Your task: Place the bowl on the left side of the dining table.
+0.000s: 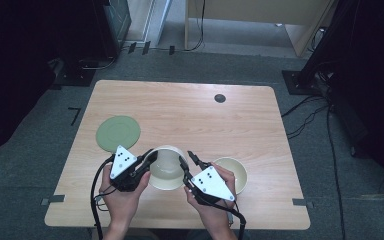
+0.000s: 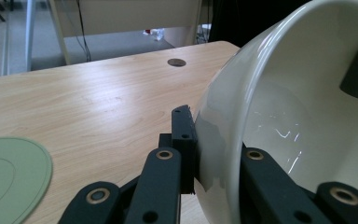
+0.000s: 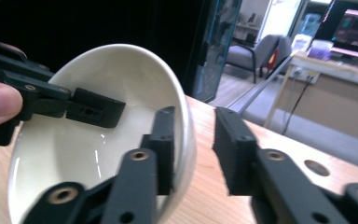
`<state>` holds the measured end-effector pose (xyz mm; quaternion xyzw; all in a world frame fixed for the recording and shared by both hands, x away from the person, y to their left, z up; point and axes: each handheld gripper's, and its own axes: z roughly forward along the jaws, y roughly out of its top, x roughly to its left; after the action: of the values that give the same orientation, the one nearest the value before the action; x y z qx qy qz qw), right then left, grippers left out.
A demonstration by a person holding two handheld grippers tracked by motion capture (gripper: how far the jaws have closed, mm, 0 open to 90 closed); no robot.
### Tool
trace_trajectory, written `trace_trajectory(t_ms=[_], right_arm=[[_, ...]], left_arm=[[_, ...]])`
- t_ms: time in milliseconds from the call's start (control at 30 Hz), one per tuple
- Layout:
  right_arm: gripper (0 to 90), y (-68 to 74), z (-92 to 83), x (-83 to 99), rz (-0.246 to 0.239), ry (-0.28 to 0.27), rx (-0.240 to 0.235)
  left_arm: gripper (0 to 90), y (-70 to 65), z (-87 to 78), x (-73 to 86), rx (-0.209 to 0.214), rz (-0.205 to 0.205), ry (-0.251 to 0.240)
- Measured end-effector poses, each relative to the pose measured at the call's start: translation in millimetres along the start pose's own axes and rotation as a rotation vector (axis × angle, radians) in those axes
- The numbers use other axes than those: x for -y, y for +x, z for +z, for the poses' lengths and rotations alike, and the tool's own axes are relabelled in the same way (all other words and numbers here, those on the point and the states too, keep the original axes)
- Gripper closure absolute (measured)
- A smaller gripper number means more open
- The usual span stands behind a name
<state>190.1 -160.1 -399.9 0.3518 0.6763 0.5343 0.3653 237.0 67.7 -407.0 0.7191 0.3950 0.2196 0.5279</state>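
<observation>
A cream bowl (image 1: 166, 170) sits near the table's front edge, between my two grippers. My left gripper (image 1: 152, 154) is shut on the bowl's left rim. In the left gripper view the bowl (image 2: 307, 116) is tipped on its side, with one jaw outside the wall and one inside. My right gripper (image 1: 186, 158) stands open astride the right rim. The right gripper view shows one jaw inside the bowl (image 3: 65, 144) and the other outside, with a gap to the wall. The left gripper's inner jaw is visible across the bowl.
A second cream bowl (image 1: 232, 170) rests just right of my right hand. A flat green plate (image 1: 118, 133) lies at the table's left. A dark round grommet (image 1: 220, 98) is set near the far edge of the wooden table (image 1: 180, 110).
</observation>
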Motion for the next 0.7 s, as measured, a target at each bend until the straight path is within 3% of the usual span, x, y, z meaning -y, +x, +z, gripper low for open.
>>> trace_trajectory(t_ms=[100,200,300,500,700], right_arm=[[53.2,-6.4,-1.9,-2.7,0.073,0.007,-0.031],[41.6,-14.0,-2.0,-5.3,0.172,0.033,-0.114],[33.0,-18.7,-5.6,-8.0,0.205,0.033,-0.161],[13.5,-31.6,-10.3,-6.6,0.222,0.074,-0.170],[13.0,-46.9,-15.2,-1.6,0.243,0.086,-0.114]], left_arm=[[83.7,2.9,-0.4,0.1,-0.015,-0.002,-0.005],[83.7,12.5,-0.7,1.4,-0.020,-0.040,-0.019],[83.7,18.3,-1.0,1.9,-0.039,-0.041,-0.016],[83.7,27.6,-1.3,5.2,-0.063,-0.039,-0.013],[83.7,40.2,-3.8,8.9,-0.067,-0.062,-0.014]])
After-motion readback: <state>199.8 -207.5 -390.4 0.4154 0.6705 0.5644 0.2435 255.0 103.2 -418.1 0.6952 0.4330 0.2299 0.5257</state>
